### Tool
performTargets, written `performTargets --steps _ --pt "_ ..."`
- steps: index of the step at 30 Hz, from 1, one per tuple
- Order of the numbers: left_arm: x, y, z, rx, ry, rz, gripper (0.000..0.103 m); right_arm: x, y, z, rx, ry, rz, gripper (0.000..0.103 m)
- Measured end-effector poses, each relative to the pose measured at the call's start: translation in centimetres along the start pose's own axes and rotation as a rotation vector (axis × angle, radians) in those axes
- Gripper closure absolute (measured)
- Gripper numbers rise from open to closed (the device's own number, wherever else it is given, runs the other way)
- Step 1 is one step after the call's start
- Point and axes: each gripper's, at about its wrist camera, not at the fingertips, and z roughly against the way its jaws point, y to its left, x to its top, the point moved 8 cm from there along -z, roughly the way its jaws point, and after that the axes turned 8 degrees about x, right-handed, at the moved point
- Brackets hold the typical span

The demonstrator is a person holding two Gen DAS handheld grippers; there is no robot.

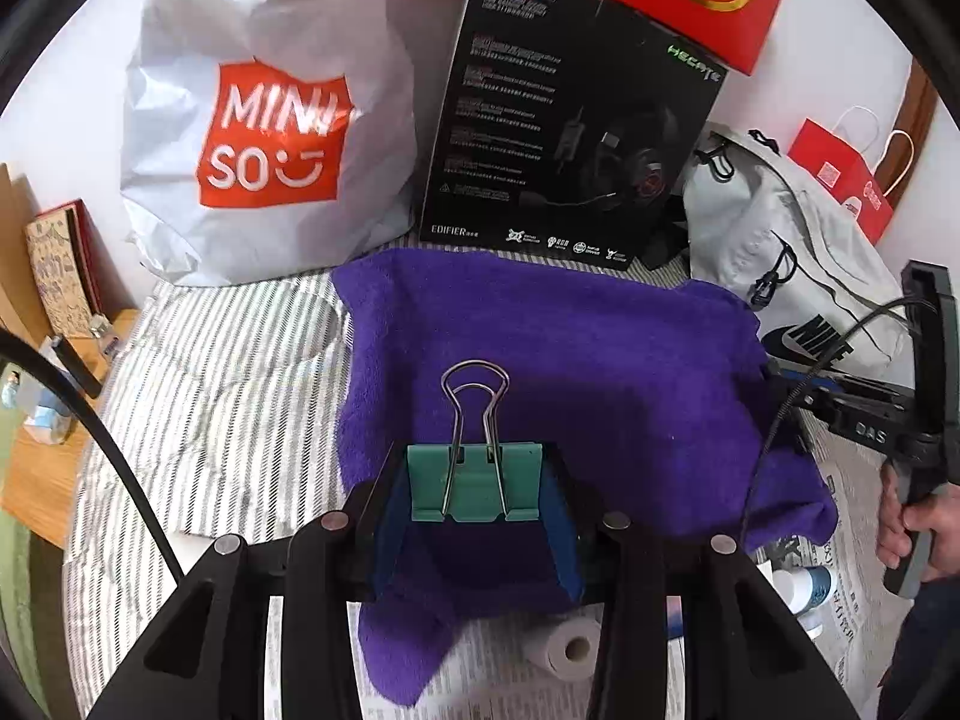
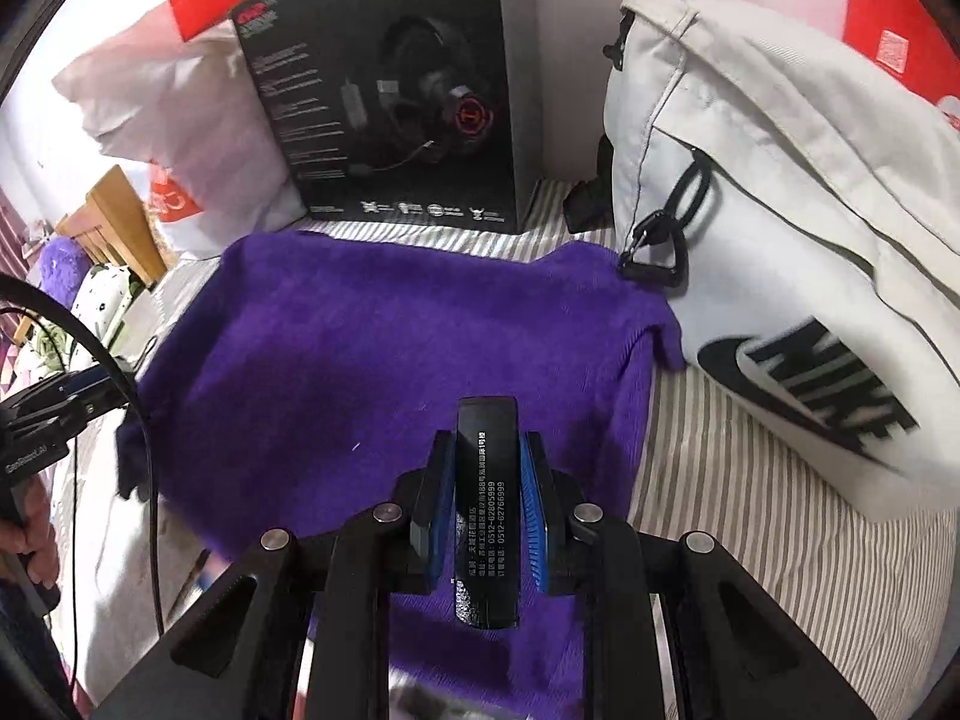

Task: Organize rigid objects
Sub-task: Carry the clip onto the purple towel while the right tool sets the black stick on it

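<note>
Green binder clip [image 1: 474,483] sits pinched in the left tongs [image 1: 474,516] at lower centre, above a purple towel [image 1: 570,348]. Right tongs [image 2: 485,510] clamp a black lighter [image 2: 486,510]. Headset box [image 1: 570,120], Miniso bag [image 1: 264,120] and Nike backpack [image 2: 780,210] crowd the upper frame.

A bed covered in a grey-and-white striped sheet [image 1: 228,384] carries everything. A purple towel [image 1: 570,348] lies spread across its middle. Along the back edge stand a white MINISO plastic bag [image 1: 264,120] on the left, a black headset box [image 1: 570,120] beside it, and a white Nike backpack [image 2: 780,228] leaning on the right, touching the towel's corner
</note>
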Motion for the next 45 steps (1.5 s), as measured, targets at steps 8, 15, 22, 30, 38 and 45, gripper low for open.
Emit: performTargets --steps 8,15,22,30,38,45 --pt "0.7 0.9 -2.4 -0.007 0.020 0.023 0.064 2.3 -0.4 -4.1 -0.027 0.047 0.033 0.082" --pt "0.8 1.4 -3.2 -0.003 0.028 0.016 0.064 2.4 -1.3 -6.6 -0.065 0.095 0.040 0.082" --pt "0.9 0.9 -3.4 -0.008 0.032 0.002 0.064 2.2 -1.4 -6.8 -0.075 0.103 0.058 0.082" --pt "0.9 0.3 -3.7 -0.012 0.038 -0.011 0.064 2.3 -1.4 -7.2 -0.062 0.101 0.049 0.076" --pt "1.3 0.4 -4.3 -0.007 0.044 -0.013 0.064 2.0 -1.2 -6.4 -0.067 0.088 0.049 0.050" --pt "2.0 -0.2 -5.5 -0.001 0.056 -0.022 0.064 1.9 0.3 -3.5 -0.071 0.053 0.093 0.050"
